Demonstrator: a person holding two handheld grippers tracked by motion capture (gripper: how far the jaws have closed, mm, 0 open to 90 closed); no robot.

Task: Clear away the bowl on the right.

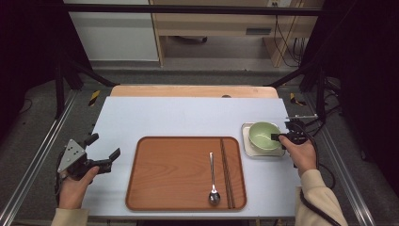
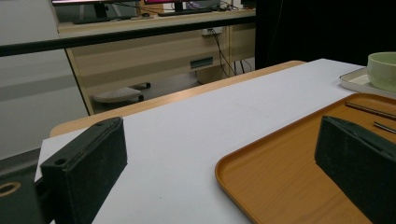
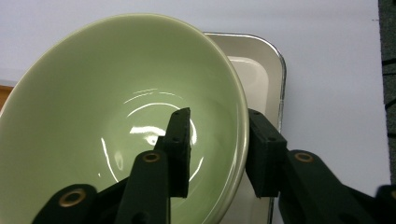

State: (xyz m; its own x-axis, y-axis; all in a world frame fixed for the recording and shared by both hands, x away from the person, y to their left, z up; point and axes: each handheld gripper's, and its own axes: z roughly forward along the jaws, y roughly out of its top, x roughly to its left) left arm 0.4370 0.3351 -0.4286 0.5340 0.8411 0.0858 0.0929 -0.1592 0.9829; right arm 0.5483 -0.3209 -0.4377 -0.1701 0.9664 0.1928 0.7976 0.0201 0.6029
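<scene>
Pale blue sheeting covers the wooden table (image 1: 188,117), where a brown rectangular plastic tray (image 1: 174,174) carries a metal spoon (image 1: 213,181) and dark chopsticks (image 1: 226,172). At the table's right, a light green ceramic bowl (image 1: 263,135) sits on a small white square tray (image 1: 246,141); the right gripper (image 1: 278,137) pinches its rim, one jaw inside, one outside. The left gripper (image 1: 102,149) hovers left of the brown tray, jaws spread wide.
</scene>
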